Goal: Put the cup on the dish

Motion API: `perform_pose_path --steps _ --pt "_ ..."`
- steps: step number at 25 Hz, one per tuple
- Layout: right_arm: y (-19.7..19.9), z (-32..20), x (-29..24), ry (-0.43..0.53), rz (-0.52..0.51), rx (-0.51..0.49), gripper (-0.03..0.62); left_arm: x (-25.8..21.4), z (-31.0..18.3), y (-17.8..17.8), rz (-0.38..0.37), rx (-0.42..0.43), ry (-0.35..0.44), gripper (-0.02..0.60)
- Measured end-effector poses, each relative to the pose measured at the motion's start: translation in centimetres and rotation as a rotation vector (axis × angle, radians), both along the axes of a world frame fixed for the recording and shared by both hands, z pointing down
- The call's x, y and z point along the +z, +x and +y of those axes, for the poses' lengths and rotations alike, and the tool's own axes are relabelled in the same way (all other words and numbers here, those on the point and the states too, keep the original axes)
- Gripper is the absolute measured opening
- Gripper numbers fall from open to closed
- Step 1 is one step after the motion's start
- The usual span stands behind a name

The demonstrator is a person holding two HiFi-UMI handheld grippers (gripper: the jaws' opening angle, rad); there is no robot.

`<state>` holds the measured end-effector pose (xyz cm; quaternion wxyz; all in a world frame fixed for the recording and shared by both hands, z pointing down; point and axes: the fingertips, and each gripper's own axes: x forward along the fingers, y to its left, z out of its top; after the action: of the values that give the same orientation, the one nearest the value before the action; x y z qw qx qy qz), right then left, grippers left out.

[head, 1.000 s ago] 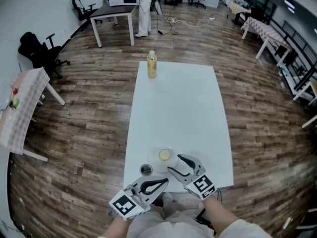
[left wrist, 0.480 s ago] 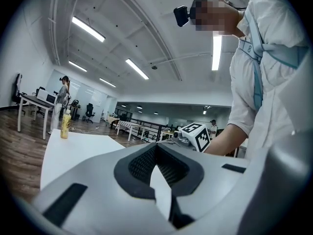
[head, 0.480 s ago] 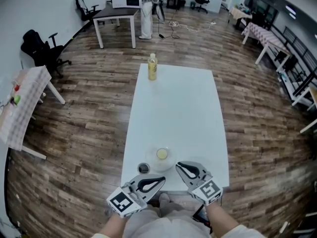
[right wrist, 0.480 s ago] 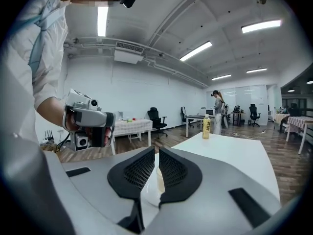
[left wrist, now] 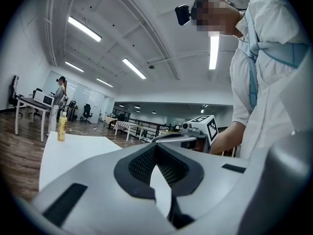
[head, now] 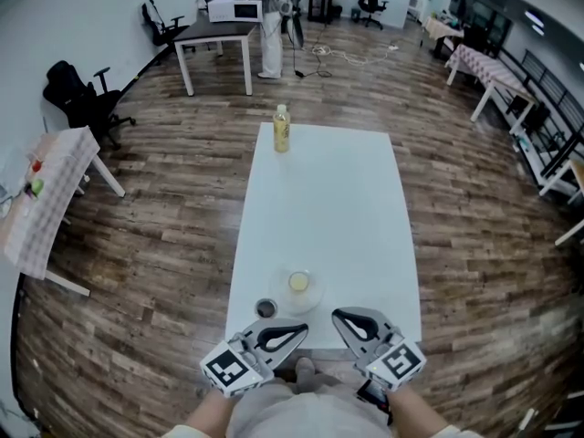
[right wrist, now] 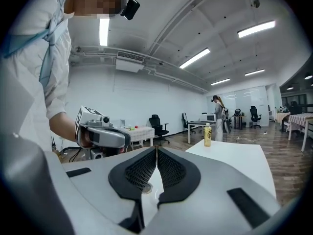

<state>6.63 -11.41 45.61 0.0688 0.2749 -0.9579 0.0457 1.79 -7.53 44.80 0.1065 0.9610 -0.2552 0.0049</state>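
The right tongs have pulled back from the dish and now press together, empty, like the left tongs. Near the surface's front edge, the dish carries the cup. A stray swing could knock both off.

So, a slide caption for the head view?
Cup on the dish; left gripper and right gripper shut at the table's near edge.
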Motion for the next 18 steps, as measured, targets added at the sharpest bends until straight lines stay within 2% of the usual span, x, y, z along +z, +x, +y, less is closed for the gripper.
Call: perform_pose_path --steps 6,18 --pt "0.4 1.2 -1.1 0.015 -0.007 -0.008 0.035 -0.4 0.4 0.4 0.010 -0.005 0.005 0.002" --pt "1.3 1.4 -2.8 0.029 -0.007 0.011 0.031 -2.0 0.1 -1.1 0.014 -0.054 0.039 0.002"
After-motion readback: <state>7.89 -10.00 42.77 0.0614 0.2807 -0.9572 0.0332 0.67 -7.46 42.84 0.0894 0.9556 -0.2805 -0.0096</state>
